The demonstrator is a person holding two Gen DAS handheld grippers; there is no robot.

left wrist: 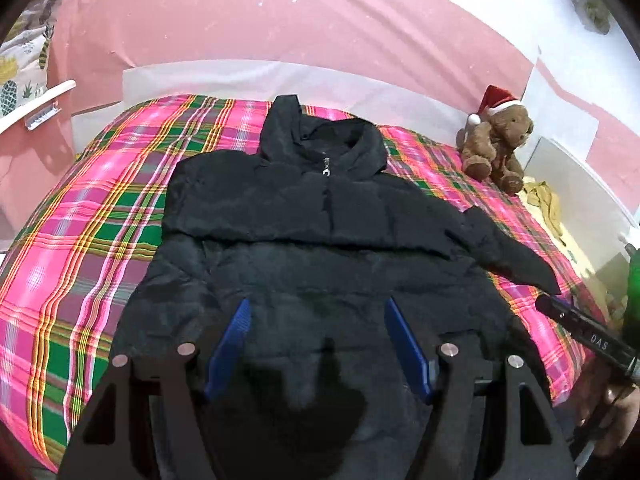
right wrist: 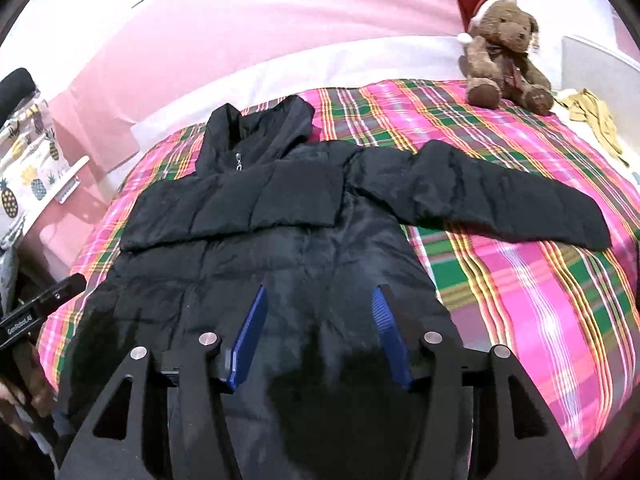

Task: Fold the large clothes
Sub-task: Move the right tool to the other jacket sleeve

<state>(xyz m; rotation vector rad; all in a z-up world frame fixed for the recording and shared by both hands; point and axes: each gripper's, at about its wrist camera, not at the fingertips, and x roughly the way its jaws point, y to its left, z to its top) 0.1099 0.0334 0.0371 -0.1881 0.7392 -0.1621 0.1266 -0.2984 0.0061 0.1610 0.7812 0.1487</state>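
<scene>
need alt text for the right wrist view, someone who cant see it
A black puffer jacket lies flat on a pink and green plaid bedspread, one sleeve folded across its chest and the other sleeve stretched out to the right. The open right hand-held gripper hovers over its lower half; a teddy bear sits behind.

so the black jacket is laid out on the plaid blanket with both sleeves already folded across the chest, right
Not quite. Only one sleeve is folded across the chest of the black jacket; the other sleeve lies stretched out over the plaid blanket, toward the teddy bear's side. The right wrist view shows it plainly.
</scene>
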